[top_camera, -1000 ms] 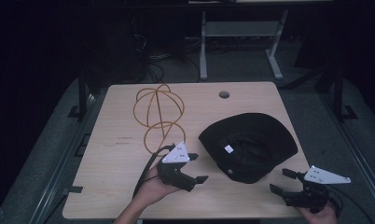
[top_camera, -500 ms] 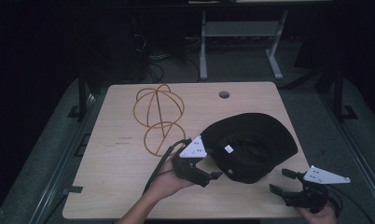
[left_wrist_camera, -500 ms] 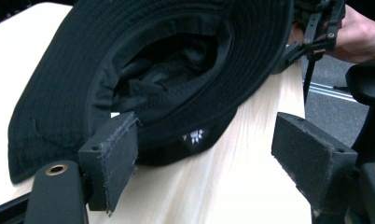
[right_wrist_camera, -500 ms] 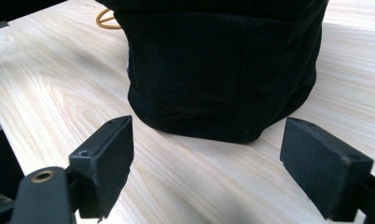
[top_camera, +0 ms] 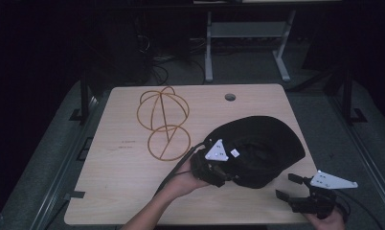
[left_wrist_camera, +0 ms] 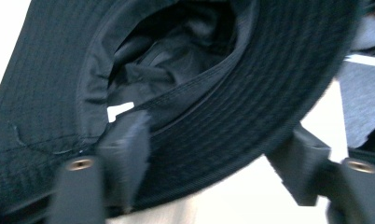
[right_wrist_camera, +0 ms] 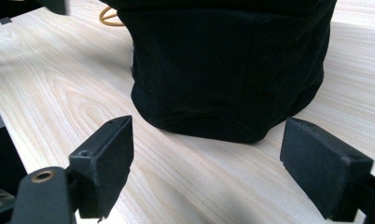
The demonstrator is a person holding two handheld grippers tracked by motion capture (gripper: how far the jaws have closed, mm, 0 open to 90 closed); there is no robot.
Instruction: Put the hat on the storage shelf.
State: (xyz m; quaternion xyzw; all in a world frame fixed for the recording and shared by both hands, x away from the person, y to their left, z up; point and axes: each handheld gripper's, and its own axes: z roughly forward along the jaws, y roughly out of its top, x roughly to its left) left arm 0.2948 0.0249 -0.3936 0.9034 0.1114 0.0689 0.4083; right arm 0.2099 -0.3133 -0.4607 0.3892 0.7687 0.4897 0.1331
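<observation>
Lying brim-up, black bucket hat, left tool closing, seemingly ungripped, over brim, right tool open

From above, the room around my desk is dim, nearly black beyond its edges, and the wood is lit softly and evenly with only faint shadows. The black hat swallows detail there. Through my left tool the picture is smeared with motion blur, its near parts soft, the background blown out white. My right tool gives a bright, sharp view, wood grain crisp, with a soft shadow under the hat.
</observation>
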